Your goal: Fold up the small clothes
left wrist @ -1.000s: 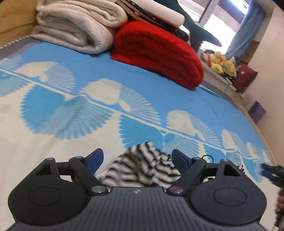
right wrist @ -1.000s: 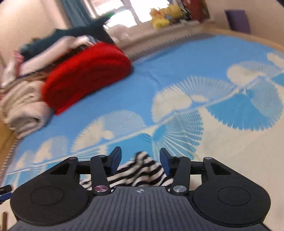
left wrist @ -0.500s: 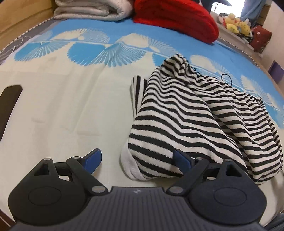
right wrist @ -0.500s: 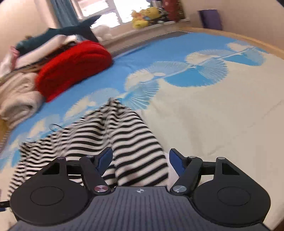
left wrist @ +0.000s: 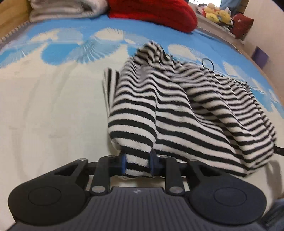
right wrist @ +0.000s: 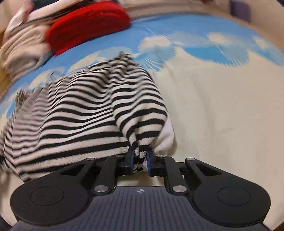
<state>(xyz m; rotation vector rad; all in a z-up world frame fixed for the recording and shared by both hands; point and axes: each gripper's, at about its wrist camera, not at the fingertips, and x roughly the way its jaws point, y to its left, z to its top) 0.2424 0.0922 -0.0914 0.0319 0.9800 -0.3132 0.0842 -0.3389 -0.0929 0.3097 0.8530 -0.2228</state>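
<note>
A black-and-white striped garment (left wrist: 177,106) lies bunched on the bed's blue-and-cream cover. My left gripper (left wrist: 138,162) is shut on its near left edge, a fold of striped cloth pinched between the blue pads. In the right wrist view the same striped garment (right wrist: 88,110) spreads to the left, and my right gripper (right wrist: 140,162) is shut on its near right corner, cloth gathered between the pads. A thin black cord loop (left wrist: 207,63) sticks out at the garment's far side.
A red folded blanket (left wrist: 156,12) and a stack of pale blankets (left wrist: 65,8) lie at the head of the bed; the red blanket (right wrist: 88,23) also shows in the right wrist view. Stuffed toys (left wrist: 216,12) sit on the sill at the far right.
Both grippers were open over the garment's near edge half a second ago; both have now closed on the cloth. A second ago they were higher, looking across the bed.
</note>
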